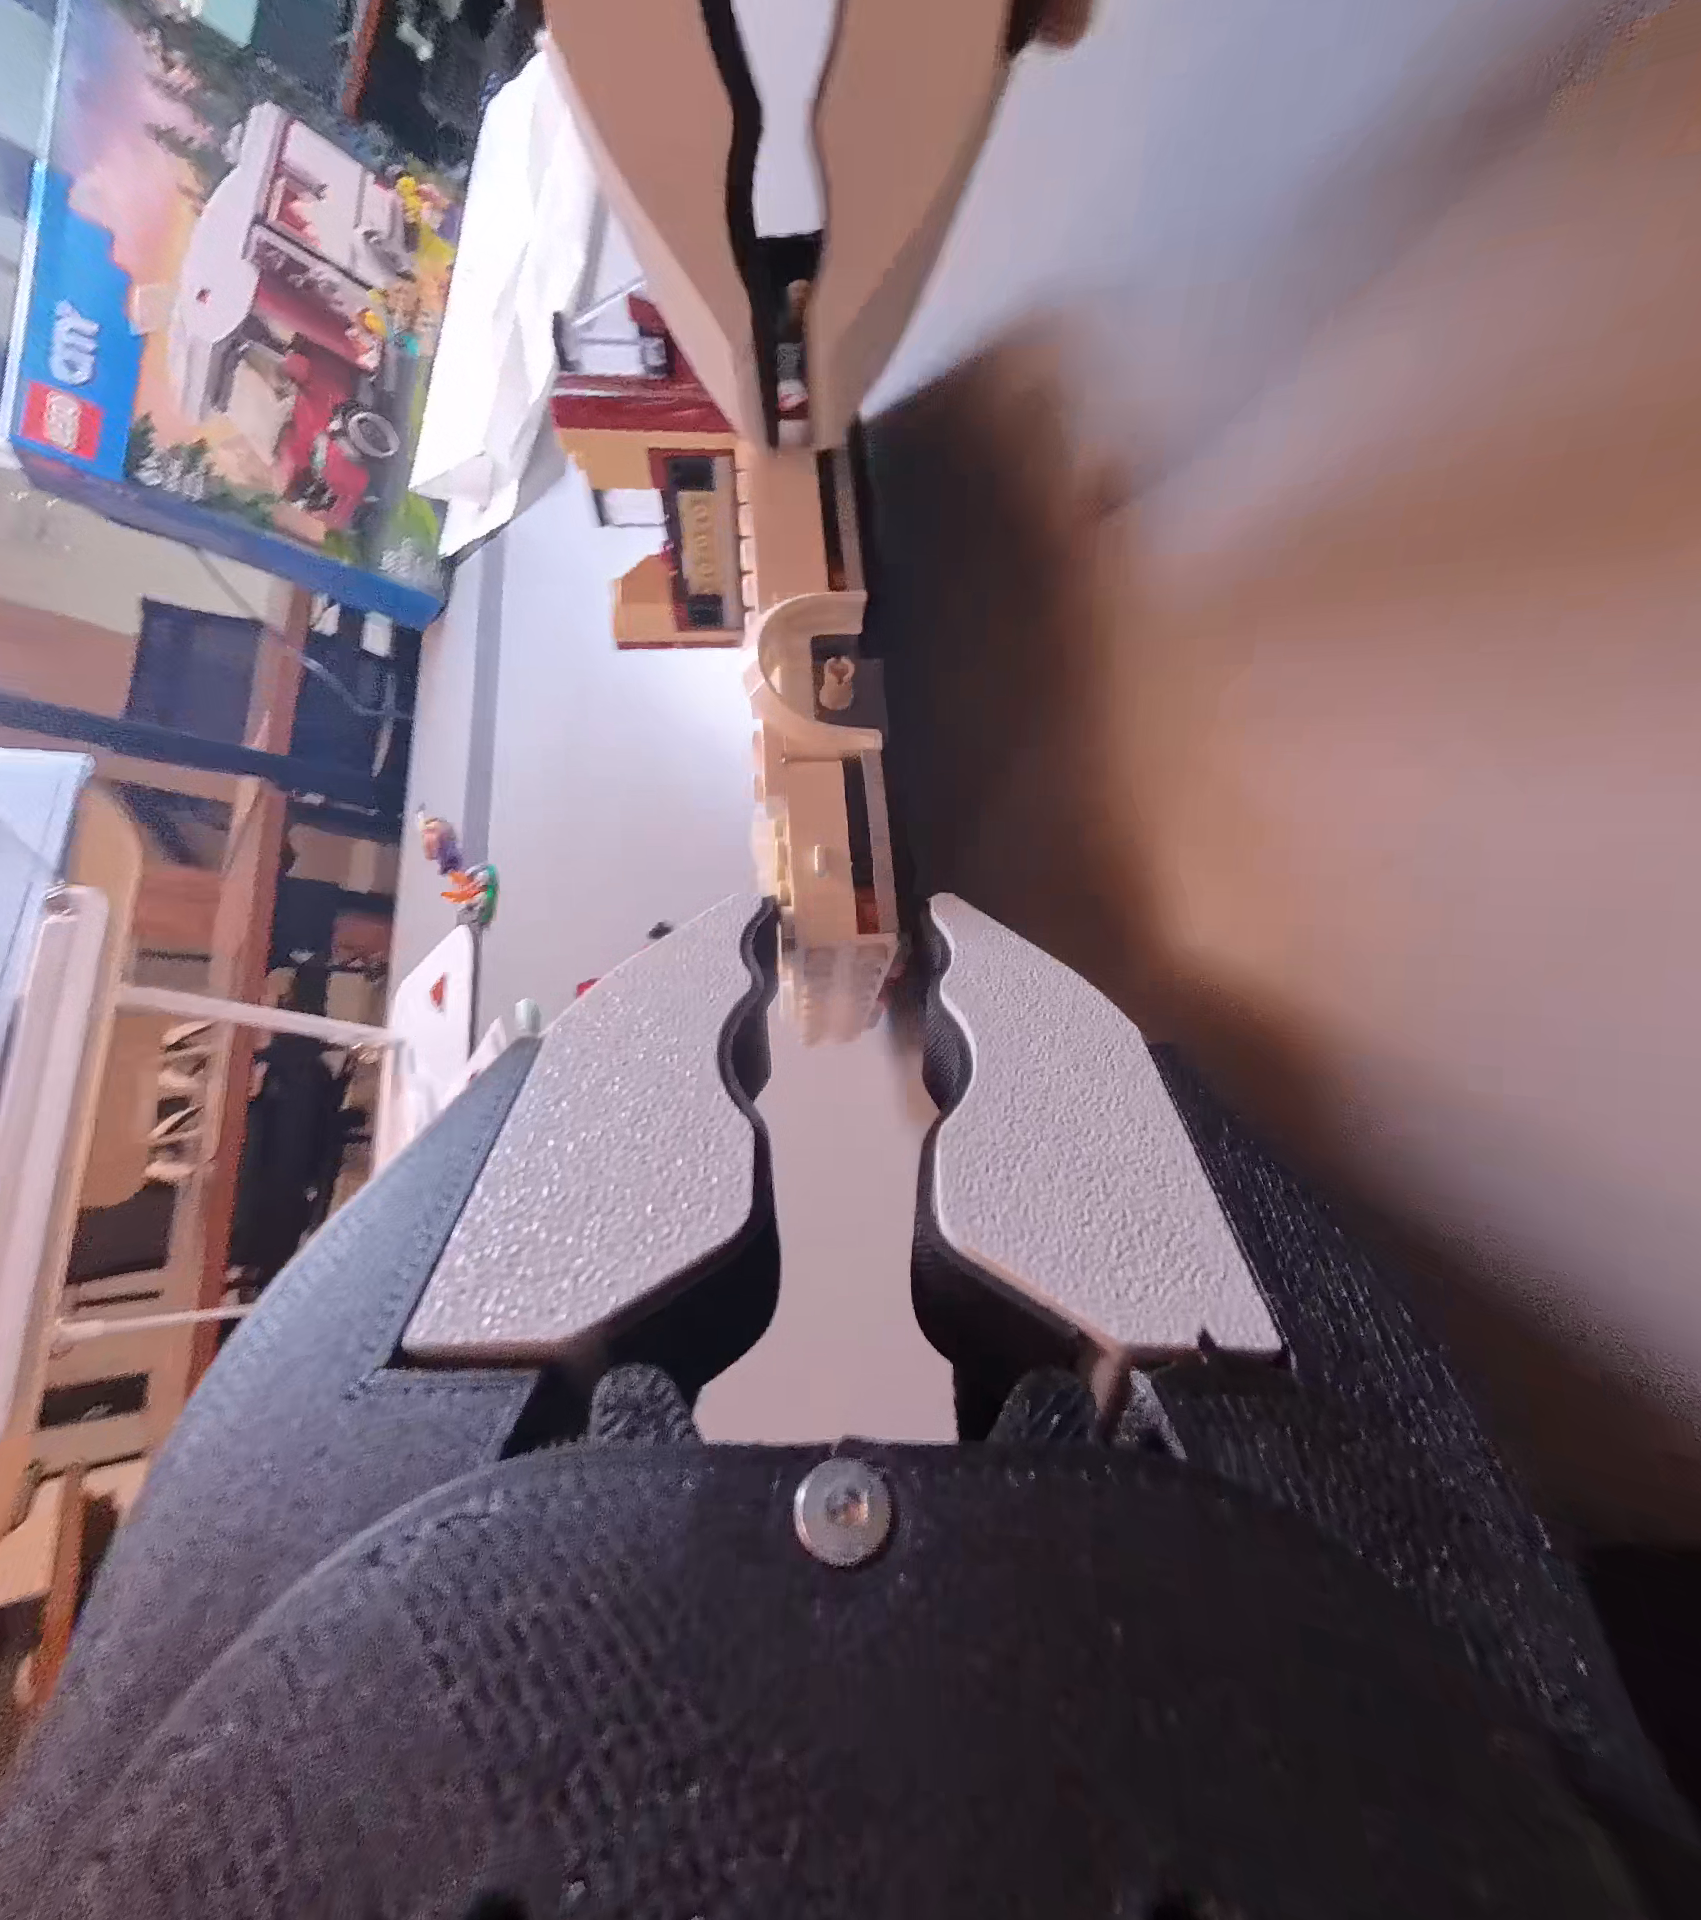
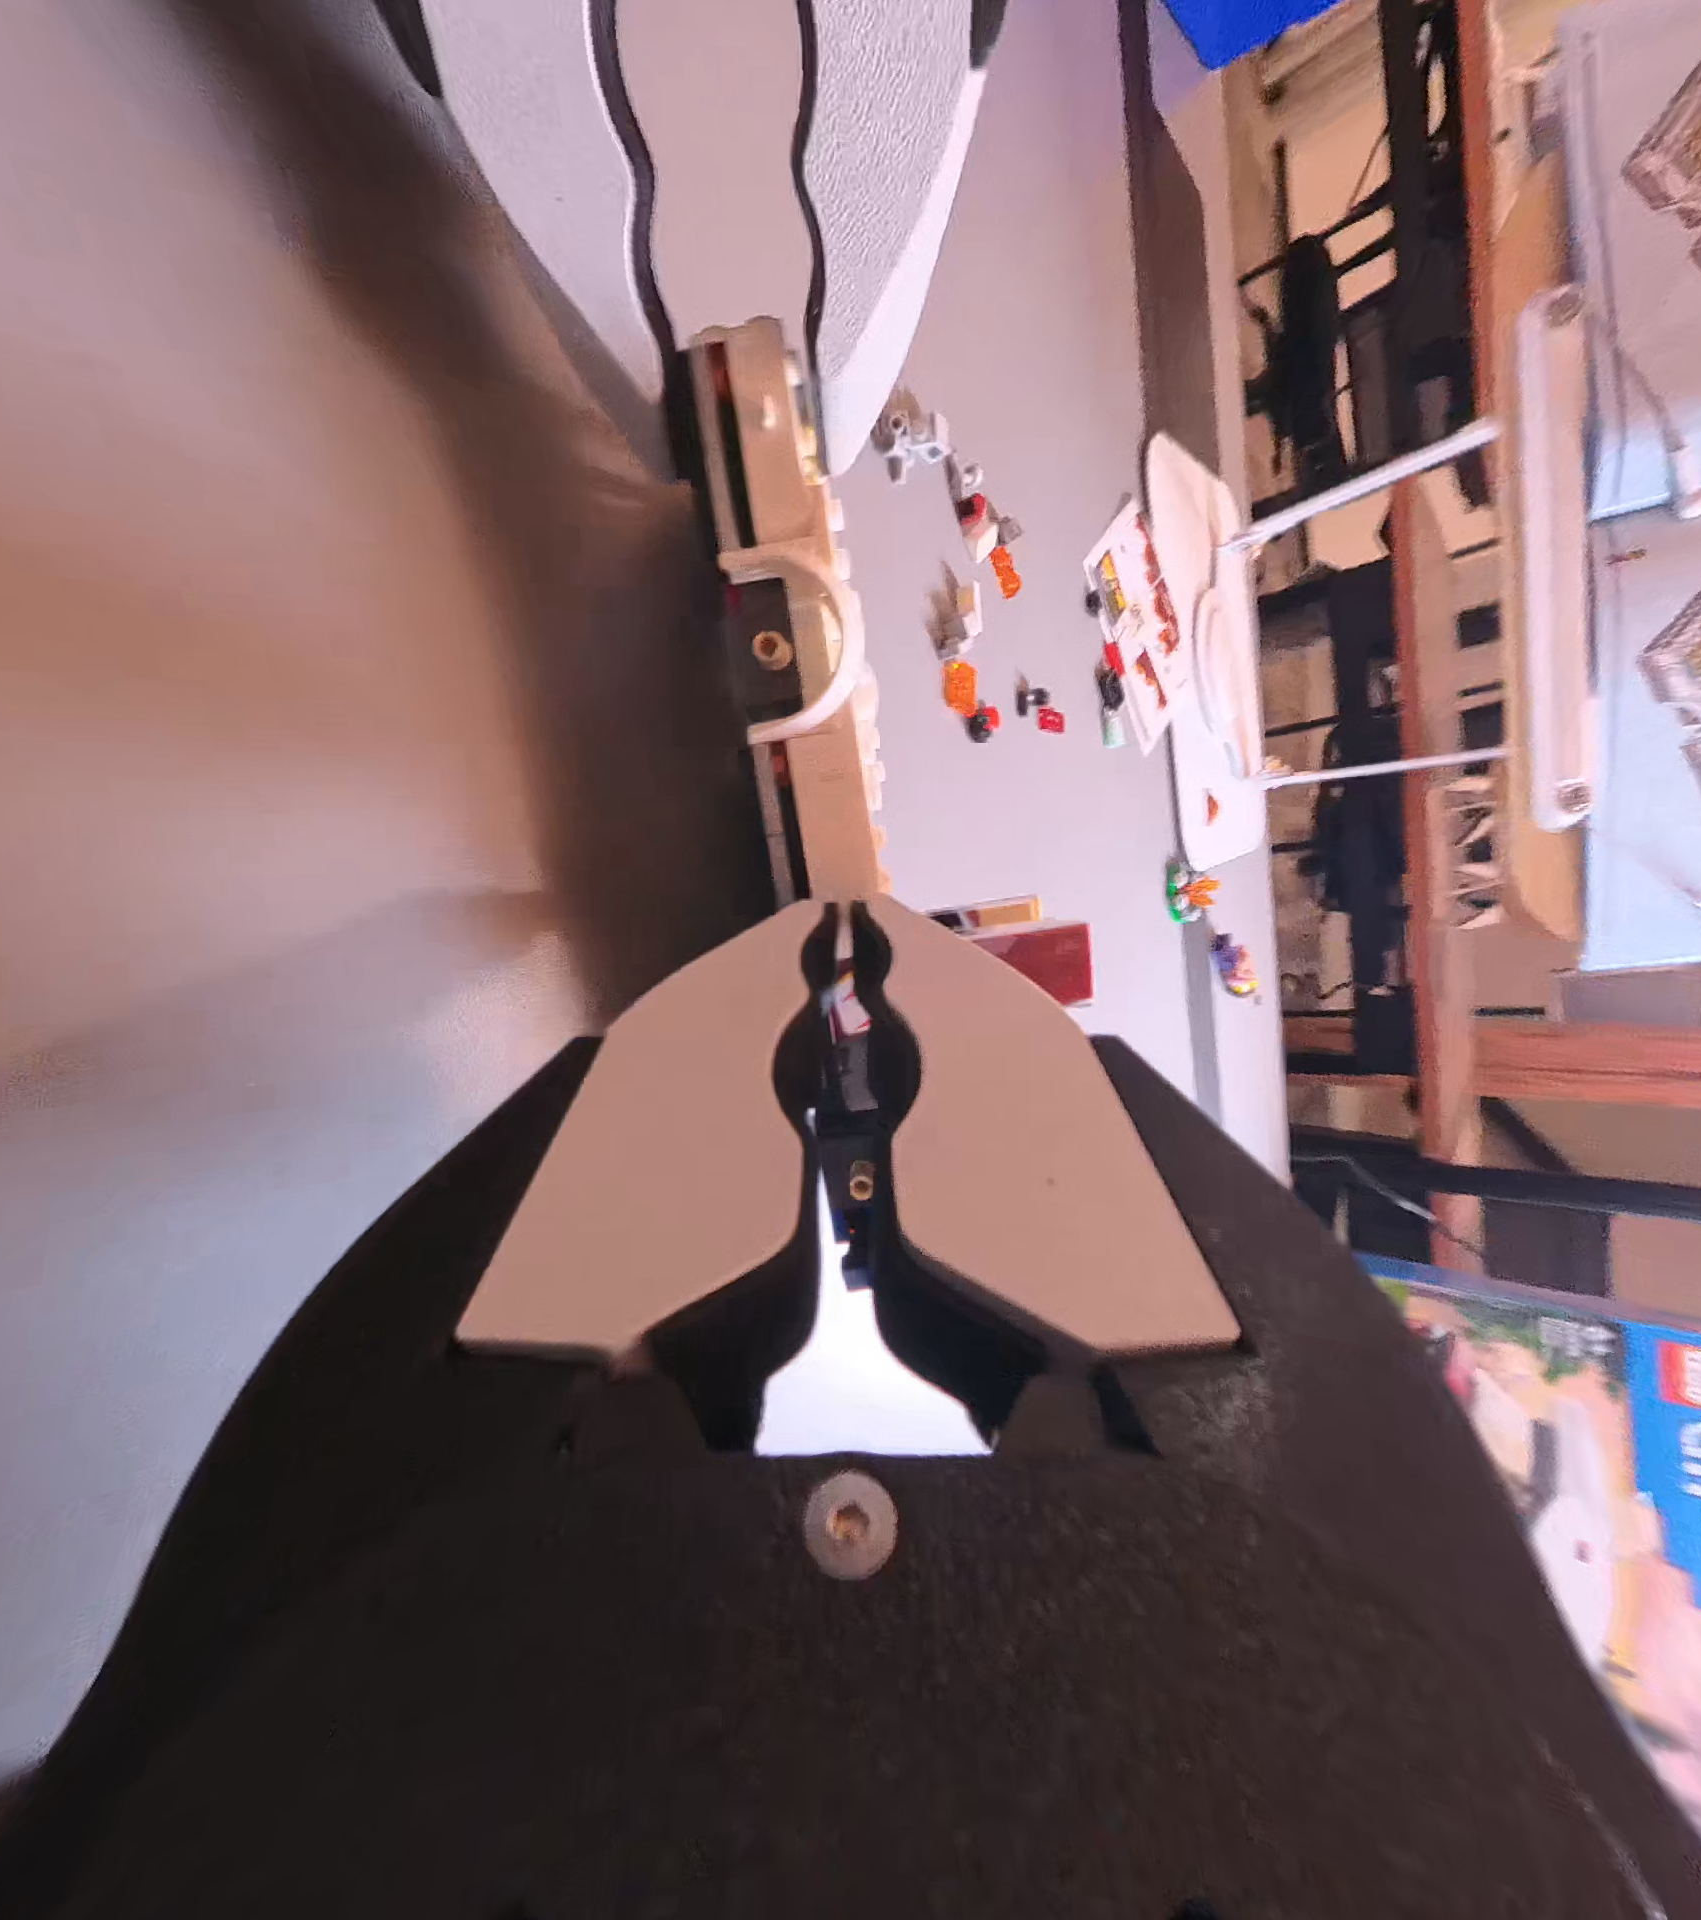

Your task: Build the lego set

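1. Both views are rolled sideways; the white tabletop (image 2: 1022,790) runs vertically through each frame.
2. Task's thing: a long tan and white lego assembly with a white arch and dark red underside (image 1: 820,748), held up off the tabletop, spanning between the two grippers.
3. Left gripper (image 1: 841,961): grey textured fingers (image 1: 617,1132) sit apart, with the near end of the assembly between the tips. Contact on both sides is hard to confirm because of blur.
4. Right gripper (image 2: 846,914): beige fingers (image 2: 1012,1164) are nearly together, tips pinched on a thin edge at the other end of the assembly. Small dark parts show in the gap behind the tips.
5. In the left view, the right gripper comes in from the top of the frame, and a dark red and tan lego building section (image 1: 659,488) stands on the tabletop beside it.
6. Loose small lego pieces, orange, red, grey and black (image 2: 981,613), are scattered on the tabletop, well apart from the assembly.
7. A white lamp base (image 2: 1204,644) stands near those pieces, with an open instruction sheet (image 2: 1132,623) beside it.
8. The blue lego set box (image 1: 233,312) stands at the tabletop's far side.
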Available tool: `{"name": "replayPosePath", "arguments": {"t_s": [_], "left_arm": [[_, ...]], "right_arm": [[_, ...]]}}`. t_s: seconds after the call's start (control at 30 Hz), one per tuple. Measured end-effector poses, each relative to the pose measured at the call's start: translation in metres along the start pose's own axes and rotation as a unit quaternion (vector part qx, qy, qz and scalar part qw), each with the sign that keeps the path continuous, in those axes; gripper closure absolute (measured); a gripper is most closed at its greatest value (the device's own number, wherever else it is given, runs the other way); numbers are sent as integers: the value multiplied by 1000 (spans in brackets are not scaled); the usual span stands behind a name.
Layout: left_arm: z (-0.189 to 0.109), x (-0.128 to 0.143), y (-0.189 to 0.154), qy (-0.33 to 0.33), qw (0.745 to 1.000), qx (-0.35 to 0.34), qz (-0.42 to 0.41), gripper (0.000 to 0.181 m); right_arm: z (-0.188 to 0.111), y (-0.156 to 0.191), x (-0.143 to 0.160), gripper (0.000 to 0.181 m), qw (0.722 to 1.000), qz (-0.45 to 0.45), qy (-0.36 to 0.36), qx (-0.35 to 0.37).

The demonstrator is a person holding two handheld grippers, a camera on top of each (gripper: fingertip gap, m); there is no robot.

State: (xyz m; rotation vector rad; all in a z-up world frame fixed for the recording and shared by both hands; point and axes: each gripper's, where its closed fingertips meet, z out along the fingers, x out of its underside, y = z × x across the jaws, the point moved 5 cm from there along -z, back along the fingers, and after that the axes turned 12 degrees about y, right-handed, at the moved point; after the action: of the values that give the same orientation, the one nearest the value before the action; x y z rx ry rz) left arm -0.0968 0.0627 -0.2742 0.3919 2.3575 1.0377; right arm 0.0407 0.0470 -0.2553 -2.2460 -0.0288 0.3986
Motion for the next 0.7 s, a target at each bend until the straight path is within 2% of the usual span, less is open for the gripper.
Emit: {"name": "replayPosePath", "arguments": {"t_s": [0.1, 0.2, 0.3, 0.5, 0.57, 0.67, 0.7], "left_arm": [[-1, -1, -8, -13, 996, 76, -52, 140], [-3, 5, -8, -28, 988, 114, -99, 144], [-3, 7, -3, -44, 979, 136, -148, 137], [12, 15, 6, -17, 943, 175, -282, 102], [16, 16, 5, -3, 936, 189, -299, 101], [20, 16, 4, 11, 939, 184, -290, 116], [20, 16, 4, 13, 939, 184, -289, 117]], "right_arm": [[3, 8, 6, 181, 1000, -12, 2, 17], [5, 12, 15, 178, 1000, 3, 5, 20], [5, 15, 21, 175, 1000, 27, 5, 0], [-16, 3, 29, 164, 992, 118, -45, -15], [-21, -6, 41, 156, 984, 170, -45, -21], [-21, -15, 63, 152, 965, 254, -54, -37], [-21, -17, 68, 150, 957, 281, -59, -44]]}}
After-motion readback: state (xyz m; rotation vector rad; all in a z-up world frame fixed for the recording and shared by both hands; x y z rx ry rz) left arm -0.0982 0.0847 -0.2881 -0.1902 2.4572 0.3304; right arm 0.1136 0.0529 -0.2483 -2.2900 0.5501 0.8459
